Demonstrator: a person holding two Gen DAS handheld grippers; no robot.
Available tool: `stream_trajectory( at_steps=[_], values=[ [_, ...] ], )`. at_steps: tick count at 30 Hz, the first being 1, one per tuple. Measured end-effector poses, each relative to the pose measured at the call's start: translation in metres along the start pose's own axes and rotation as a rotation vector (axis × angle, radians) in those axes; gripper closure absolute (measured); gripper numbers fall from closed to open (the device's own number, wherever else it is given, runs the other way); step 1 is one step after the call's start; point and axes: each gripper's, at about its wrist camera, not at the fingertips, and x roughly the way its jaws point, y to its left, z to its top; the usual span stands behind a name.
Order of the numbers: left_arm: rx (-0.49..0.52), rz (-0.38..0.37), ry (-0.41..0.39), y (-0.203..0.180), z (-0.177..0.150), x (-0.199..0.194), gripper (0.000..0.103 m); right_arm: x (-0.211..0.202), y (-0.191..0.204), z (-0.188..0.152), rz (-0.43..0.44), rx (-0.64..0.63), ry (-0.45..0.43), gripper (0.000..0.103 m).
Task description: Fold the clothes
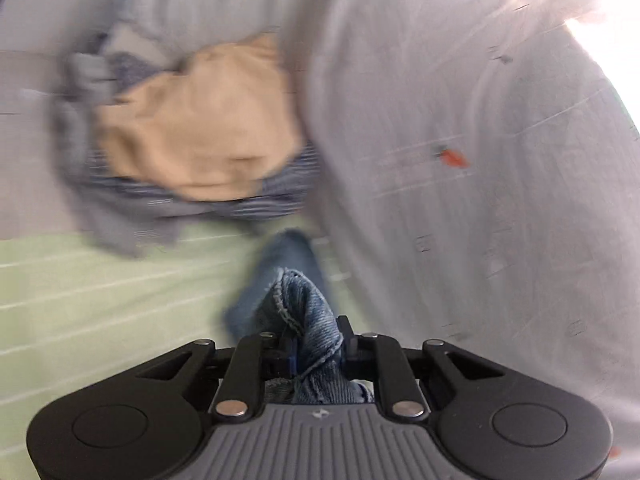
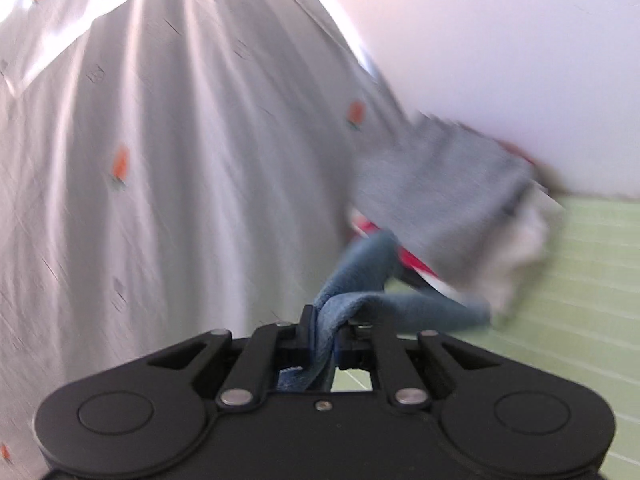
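Observation:
My left gripper (image 1: 316, 340) is shut on a bunched fold of blue denim (image 1: 308, 312), which hangs down toward the pale green striped sheet (image 1: 100, 300). My right gripper (image 2: 324, 328) is shut on another part of the same blue denim garment (image 2: 360, 280), which trails forward and to the right. Both views are blurred by motion. The rest of the garment is hidden.
A pile with a tan garment (image 1: 200, 128) on blue striped cloth (image 1: 160, 208) lies ahead on the left. A grey garment (image 2: 440, 192) over red and white cloth (image 2: 416, 268) lies on the right. White fabric with small orange prints (image 2: 160, 140) hangs close by in both views.

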Motion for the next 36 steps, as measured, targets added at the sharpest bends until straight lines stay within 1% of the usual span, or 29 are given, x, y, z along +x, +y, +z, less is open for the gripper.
stream_trajectory(
  at_steps=[1, 3, 4, 5, 6, 7, 8, 9, 10, 14, 17, 19, 22, 26, 27, 28, 29, 33, 36],
  values=[
    [-0.013, 0.076, 0.022, 0.018, -0.006, 0.000, 0.085, 0.001, -0.013, -0.013, -0.045, -0.009, 0.052, 0.094],
    [-0.037, 0.226, 0.066, 0.053, -0.019, -0.001, 0.081, 0.009, -0.036, -0.044, -0.154, -0.066, 0.205, 0.093],
    [-0.016, 0.293, 0.091, 0.064, -0.025, 0.000, 0.081, 0.014, -0.044, -0.061, -0.207, -0.109, 0.279, 0.092],
    [0.010, 0.343, 0.098, 0.068, -0.031, -0.003, 0.079, 0.015, -0.049, -0.075, -0.242, -0.143, 0.331, 0.090],
    [0.036, 0.390, 0.105, 0.072, -0.037, -0.005, 0.075, 0.015, -0.052, -0.087, -0.269, -0.170, 0.370, 0.089],
    [0.059, 0.399, 0.101, 0.070, -0.043, -0.009, 0.071, 0.015, -0.055, -0.099, -0.297, -0.197, 0.410, 0.079],
    [0.077, 0.388, 0.098, 0.066, -0.047, -0.012, 0.063, 0.014, -0.058, -0.105, -0.311, -0.202, 0.424, 0.071],
    [0.097, 0.377, 0.095, 0.062, -0.051, -0.014, 0.056, 0.012, -0.058, -0.106, -0.307, -0.195, 0.419, 0.054],
    [0.124, 0.379, 0.094, 0.055, -0.053, -0.014, 0.054, 0.011, -0.057, -0.105, -0.298, -0.188, 0.413, 0.050],
    [0.235, 0.383, 0.092, 0.027, -0.064, -0.012, 0.043, 0.010, -0.051, -0.100, -0.270, -0.179, 0.392, 0.050],
    [0.341, 0.354, 0.113, 0.011, -0.084, -0.009, 0.036, 0.009, -0.048, -0.099, -0.258, -0.170, 0.380, 0.049],
    [0.405, 0.353, 0.132, 0.002, -0.100, -0.008, 0.036, 0.007, -0.054, -0.101, -0.249, -0.153, 0.378, 0.047],
    [0.460, 0.359, 0.140, -0.007, -0.119, -0.010, 0.036, 0.003, -0.065, -0.102, -0.252, -0.152, 0.375, 0.046],
    [0.490, 0.339, 0.158, -0.016, -0.136, -0.015, 0.034, -0.006, -0.088, -0.095, -0.273, -0.136, 0.346, 0.046],
    [0.488, 0.335, 0.161, -0.017, -0.140, -0.015, 0.034, -0.008, -0.094, -0.091, -0.267, -0.126, 0.336, 0.048],
    [0.486, 0.332, 0.165, -0.019, -0.144, -0.016, 0.034, -0.009, -0.099, -0.088, -0.256, -0.125, 0.329, 0.053],
    [0.486, 0.328, 0.168, -0.020, -0.148, -0.016, 0.034, -0.010, -0.104, -0.085, -0.243, -0.129, 0.322, 0.054],
    [0.521, 0.323, 0.219, -0.029, -0.174, -0.012, 0.033, -0.002, -0.115, -0.079, -0.234, -0.211, 0.335, 0.057],
    [0.535, 0.313, 0.265, -0.035, -0.196, -0.012, 0.033, 0.010, -0.123, -0.072, -0.217, -0.224, 0.346, 0.058]
  ],
)
